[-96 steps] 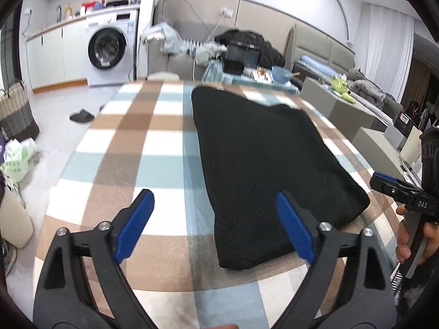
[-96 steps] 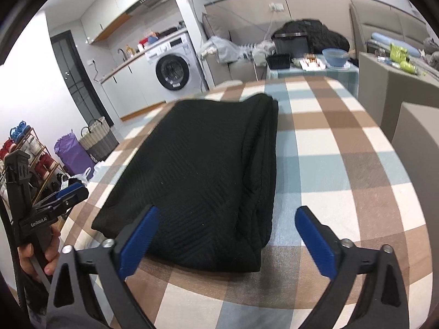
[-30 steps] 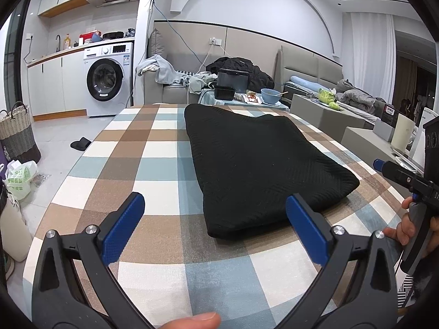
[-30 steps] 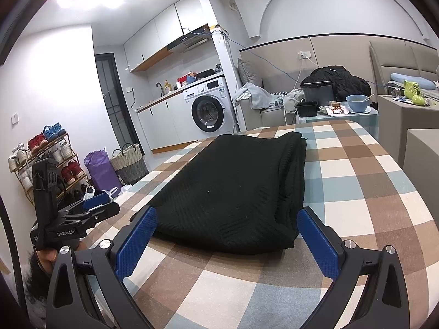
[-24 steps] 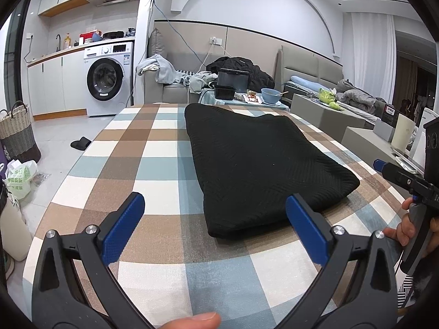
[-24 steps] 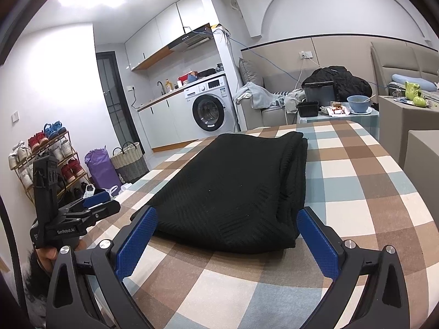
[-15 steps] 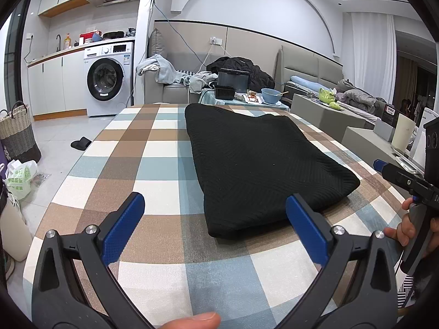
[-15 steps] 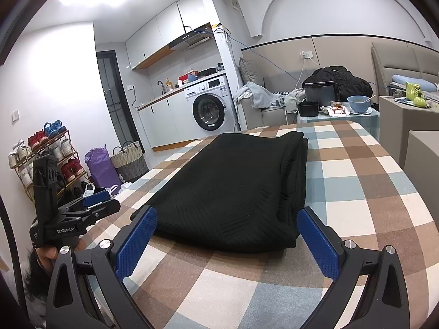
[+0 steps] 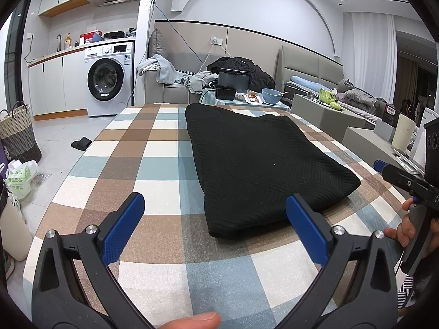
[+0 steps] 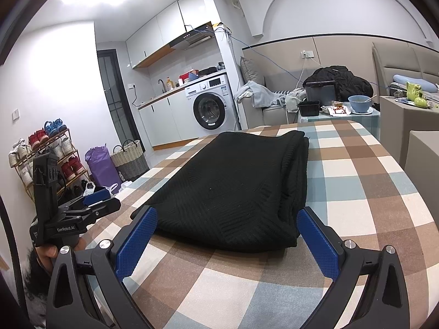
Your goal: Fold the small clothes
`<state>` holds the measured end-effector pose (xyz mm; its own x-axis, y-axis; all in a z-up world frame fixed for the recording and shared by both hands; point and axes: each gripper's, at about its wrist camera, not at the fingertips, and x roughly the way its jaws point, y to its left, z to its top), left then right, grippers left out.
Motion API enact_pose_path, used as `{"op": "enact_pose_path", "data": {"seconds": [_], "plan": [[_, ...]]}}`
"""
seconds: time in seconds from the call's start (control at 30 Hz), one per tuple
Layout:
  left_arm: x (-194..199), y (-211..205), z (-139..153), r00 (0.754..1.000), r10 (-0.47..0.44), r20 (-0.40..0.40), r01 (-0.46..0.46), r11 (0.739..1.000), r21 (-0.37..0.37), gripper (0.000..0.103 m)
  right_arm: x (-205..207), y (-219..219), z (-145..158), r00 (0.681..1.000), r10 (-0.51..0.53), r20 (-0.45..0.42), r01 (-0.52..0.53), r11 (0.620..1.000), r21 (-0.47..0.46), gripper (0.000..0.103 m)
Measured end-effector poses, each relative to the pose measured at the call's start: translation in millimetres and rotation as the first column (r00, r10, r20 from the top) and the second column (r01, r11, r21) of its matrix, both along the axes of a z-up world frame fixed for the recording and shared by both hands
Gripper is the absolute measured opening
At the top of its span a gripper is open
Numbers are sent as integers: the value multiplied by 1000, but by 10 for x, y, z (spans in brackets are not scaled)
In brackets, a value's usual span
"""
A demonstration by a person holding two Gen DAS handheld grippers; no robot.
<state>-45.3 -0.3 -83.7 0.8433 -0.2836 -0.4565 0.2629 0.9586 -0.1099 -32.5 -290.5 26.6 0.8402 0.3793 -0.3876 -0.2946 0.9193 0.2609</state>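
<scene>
A black knit garment [image 9: 255, 159] lies folded into a long rectangle on the checked table [image 9: 153, 148]. It also shows in the right wrist view [image 10: 236, 186]. My left gripper [image 9: 214, 205] is open and empty, held back from the garment's near left corner. My right gripper [image 10: 227, 219] is open and empty, just short of the garment's near edge. Each gripper shows in the other's view, the right one [image 9: 397, 178] at the table's right side, the left one [image 10: 90, 203] at its left side.
A side table with a blue bowl [image 9: 271, 94] and a black box [image 9: 233, 82] stands past the far end. A washing machine [image 9: 109, 82] is at the back left, a woven basket [image 9: 16, 134] and a bag on the floor at left. Grey blocks [image 9: 329, 115] stand at right.
Since 3.2 s ago both grippers have lowered and pulled back from the garment to the table's near edge. In the last second nothing has visibly moved.
</scene>
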Motion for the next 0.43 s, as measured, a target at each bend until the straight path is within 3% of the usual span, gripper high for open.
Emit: {"op": "enact_pose_path", "data": {"seconds": [0.43], "plan": [[9, 18, -10, 1000, 1, -3, -1, 1000, -5, 102, 10, -6, -4, 1000, 5, -2, -5, 1000, -1, 103]]}}
